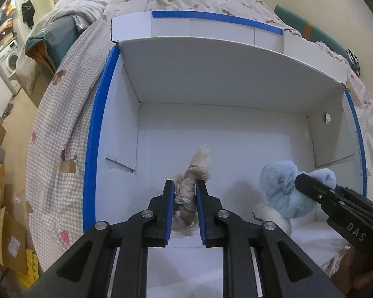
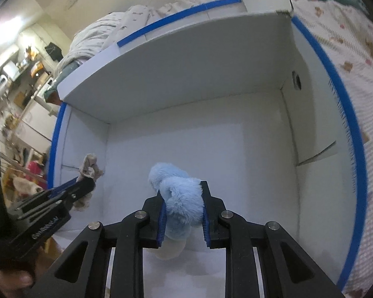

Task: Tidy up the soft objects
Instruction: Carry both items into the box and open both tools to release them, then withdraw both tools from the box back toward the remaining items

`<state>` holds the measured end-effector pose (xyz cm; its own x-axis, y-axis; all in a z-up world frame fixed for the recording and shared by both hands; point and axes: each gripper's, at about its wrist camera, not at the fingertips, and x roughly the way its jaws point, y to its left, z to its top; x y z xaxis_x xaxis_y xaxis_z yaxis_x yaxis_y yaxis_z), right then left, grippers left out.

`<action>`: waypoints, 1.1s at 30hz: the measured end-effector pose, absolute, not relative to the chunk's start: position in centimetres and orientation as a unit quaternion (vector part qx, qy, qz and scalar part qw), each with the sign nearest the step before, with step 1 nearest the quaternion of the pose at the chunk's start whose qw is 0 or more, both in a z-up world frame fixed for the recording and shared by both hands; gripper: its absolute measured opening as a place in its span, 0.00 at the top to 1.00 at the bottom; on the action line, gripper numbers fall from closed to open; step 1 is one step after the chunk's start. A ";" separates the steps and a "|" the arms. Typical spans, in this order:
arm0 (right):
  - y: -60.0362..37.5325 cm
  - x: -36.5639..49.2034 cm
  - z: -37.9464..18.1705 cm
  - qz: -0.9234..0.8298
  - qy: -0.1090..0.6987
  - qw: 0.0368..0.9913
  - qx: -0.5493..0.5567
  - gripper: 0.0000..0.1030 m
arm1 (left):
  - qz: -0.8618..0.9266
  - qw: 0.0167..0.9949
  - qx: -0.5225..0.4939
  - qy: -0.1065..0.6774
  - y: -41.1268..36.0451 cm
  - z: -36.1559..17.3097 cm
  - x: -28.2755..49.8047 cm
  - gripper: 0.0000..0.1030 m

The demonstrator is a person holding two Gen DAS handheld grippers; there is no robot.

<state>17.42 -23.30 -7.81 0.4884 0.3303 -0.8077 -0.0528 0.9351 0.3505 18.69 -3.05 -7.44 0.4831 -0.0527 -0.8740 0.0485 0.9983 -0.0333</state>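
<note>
Two plush toys are in play here, both hanging inside the white cardboard box (image 1: 211, 79) with the blue-taped rim that sits on the bed (image 1: 62, 129). The beige plush toy (image 1: 195, 173) is pinched between the pads of the left tongs (image 1: 185, 193), low over the box floor toward its left side, and the light blue plush toy (image 2: 179, 198) is squeezed in the right tongs (image 2: 184, 203), closer to the right wall, with a white part of it drooping underneath. What could go wrong, as I see it: both grips are on fluffy fur rather than anything solid, so a toy could slide out early and land wherever it likes instead of a tidy spot. The blue one looks bulky and is only caught by one lobe, so its dangling white part could drag on the floor of the box and twist it in the pads. The two tongs are also quite near each other, so swinging either one sideways could bump the other or snag the other toy. Pose-wise, both hands come in from the near edge with the tongs angled steeply down into the box, left and right side by side, roughly parallel.
</note>
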 end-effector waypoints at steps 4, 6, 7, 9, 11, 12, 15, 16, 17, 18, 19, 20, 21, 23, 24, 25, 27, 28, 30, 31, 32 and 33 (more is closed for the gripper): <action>-23.8 17.3 -7.3 0.106 0.481 0.859 0.138 0.66 | -0.032 0.865 -0.001 0.501 -3.1 -7.1 18.5 0.84; -24.0 17.3 -7.0 0.099 0.474 0.864 0.139 0.45 | -0.034 0.865 -0.001 0.501 -3.1 -7.0 18.5 0.78; -24.2 17.2 -6.9 0.093 0.470 0.867 0.137 0.35 | -0.035 0.865 -0.002 0.501 -3.1 -6.9 18.5 0.72; -24.5 17.0 -6.4 0.078 0.454 0.877 0.133 0.34 | -0.034 0.866 -0.003 0.498 -3.1 -6.8 18.4 0.55; -24.6 17.2 -6.2 0.078 0.449 0.880 0.132 0.34 | -0.026 0.872 0.000 0.489 -3.0 -6.5 18.3 0.36; -24.6 17.3 -6.1 0.077 0.449 0.880 0.133 0.33 | -0.023 0.874 0.001 0.484 -3.0 -6.4 18.2 0.35; -25.0 17.3 -6.1 0.073 0.446 0.881 0.140 0.18 | -0.016 0.878 0.008 0.479 -3.0 -6.2 18.3 0.35; -25.1 17.2 -6.1 0.075 0.446 0.880 0.145 0.12 | -0.013 0.877 0.011 0.480 -3.0 -6.2 18.3 0.35; -25.1 17.2 -6.1 0.076 0.446 0.880 0.147 0.06 | -0.009 0.877 0.013 0.480 -3.0 -6.3 18.3 0.35; -25.1 17.1 -6.0 0.074 0.445 0.881 0.146 0.00 | -0.008 0.877 0.013 0.480 -2.9 -6.2 18.3 0.35; -25.1 17.0 -5.9 0.070 0.439 0.884 0.146 0.00 | -0.005 0.877 0.012 0.480 -2.8 -6.2 18.4 0.35; -25.2 16.8 -5.7 0.070 0.433 0.887 0.146 0.00 | -0.002 0.878 0.013 0.478 -2.8 -6.2 18.4 0.35; -25.1 16.7 -5.5 0.068 0.429 0.889 0.144 0.00 | -0.002 0.878 0.013 0.478 -2.7 -6.1 18.4 0.35; -25.1 16.6 -5.2 0.065 0.420 0.894 0.140 0.00 | -0.008 0.880 0.008 0.475 -2.7 -5.9 18.3 0.35; -25.1 16.5 -5.0 0.064 0.415 0.897 0.140 0.00 | -0.009 0.880 0.009 0.474 -2.8 -5.8 18.2 0.35; -25.2 16.4 -4.9 0.064 0.409 0.899 0.143 0.00 | -0.008 0.882 0.010 0.471 -2.8 -5.7 18.1 0.35; -25.4 16.3 -4.9 0.067 0.404 0.900 0.151 0.00 | -0.005 0.883 0.015 0.468 -2.9 -5.6 18.0 0.35; -25.5 16.3 -4.9 0.066 0.402 0.900 0.155 0.00 | -0.004 0.883 0.015 0.469 -2.8 -5.6 18.0 0.35; -25.5 16.2 -5.0 0.063 0.405 0.899 0.156 0.00 | -0.001 0.885 0.014 0.466 -2.7 -5.4 17.8 0.35; -25.5 16.2 -5.0 0.062 0.406 0.898 0.156 0.00 | -0.001 0.885 0.013 0.465 -2.7 -5.3 17.8 0.35; -25.6 16.2 -4.9 0.062 0.405 0.899 0.157 0.00 | 0.000 0.886 0.012 0.464 -2.6 -5.3 17.7 0.35; -25.6 16.1 -4.9 0.060 0.406 0.898 0.157 0.00 | 0.002 0.886 0.011 0.464 -2.6 -5.2 17.7 0.35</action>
<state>16.13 -25.65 -4.88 0.6636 0.2362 -0.7098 0.0193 0.9431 0.3319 17.72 -2.56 -5.23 0.5695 0.0125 -0.8219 0.0070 0.9998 0.0200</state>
